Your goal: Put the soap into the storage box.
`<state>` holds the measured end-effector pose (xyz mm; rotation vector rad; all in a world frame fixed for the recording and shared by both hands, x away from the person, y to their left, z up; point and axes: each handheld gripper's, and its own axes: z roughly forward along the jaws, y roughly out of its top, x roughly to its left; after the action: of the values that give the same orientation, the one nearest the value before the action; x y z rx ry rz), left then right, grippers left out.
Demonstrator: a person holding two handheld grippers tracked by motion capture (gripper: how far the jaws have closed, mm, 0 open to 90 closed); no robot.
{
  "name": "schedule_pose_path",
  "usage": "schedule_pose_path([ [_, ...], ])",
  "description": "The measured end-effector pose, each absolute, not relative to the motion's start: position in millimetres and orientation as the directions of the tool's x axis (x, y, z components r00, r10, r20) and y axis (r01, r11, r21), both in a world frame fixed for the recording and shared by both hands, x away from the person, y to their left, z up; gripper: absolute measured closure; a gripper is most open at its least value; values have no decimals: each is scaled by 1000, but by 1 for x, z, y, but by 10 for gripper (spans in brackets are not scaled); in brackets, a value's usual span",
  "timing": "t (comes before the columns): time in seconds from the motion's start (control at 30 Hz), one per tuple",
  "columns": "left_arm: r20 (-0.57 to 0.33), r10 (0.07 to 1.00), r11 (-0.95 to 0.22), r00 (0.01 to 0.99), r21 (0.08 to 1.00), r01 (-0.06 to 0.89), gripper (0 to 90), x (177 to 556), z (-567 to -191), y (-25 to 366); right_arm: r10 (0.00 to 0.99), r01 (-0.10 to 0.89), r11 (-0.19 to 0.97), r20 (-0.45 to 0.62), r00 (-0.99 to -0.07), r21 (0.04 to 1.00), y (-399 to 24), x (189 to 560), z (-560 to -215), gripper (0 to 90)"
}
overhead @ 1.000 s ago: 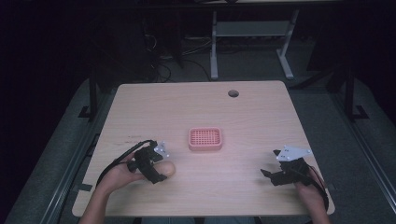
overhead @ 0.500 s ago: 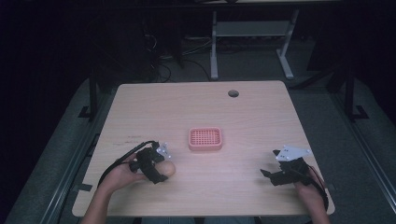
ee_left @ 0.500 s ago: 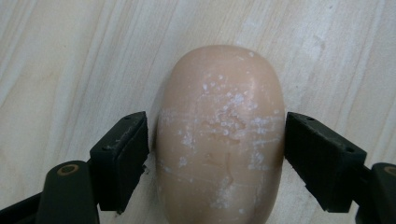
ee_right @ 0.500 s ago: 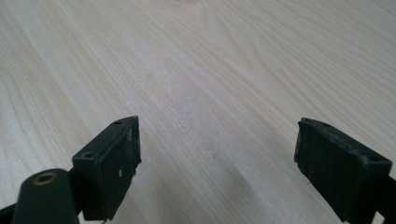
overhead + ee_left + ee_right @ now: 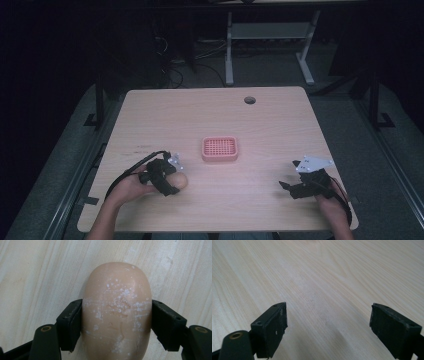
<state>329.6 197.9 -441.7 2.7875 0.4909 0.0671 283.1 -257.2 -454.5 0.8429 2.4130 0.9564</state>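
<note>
Tabletop [image 5: 260, 120] unchanged: soap [image 5: 117, 312] still in left tool [image 5: 116, 322].

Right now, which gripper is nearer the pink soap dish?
Left. The left gripper, shut on the soap bar, sits just front-left of the soap dish; the right gripper is farther off, front-right.

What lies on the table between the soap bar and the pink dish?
Nothing: in the high view, bare table separates the soap bar from the pink dish.
</note>
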Motion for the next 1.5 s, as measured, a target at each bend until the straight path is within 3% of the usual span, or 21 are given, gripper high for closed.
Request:
schedule_pose_path([
  [1.5,2,309,-887,951,363,287,319,338,-418,182,660,380,583,-145,-738,719,-255,283,-454,140],
])
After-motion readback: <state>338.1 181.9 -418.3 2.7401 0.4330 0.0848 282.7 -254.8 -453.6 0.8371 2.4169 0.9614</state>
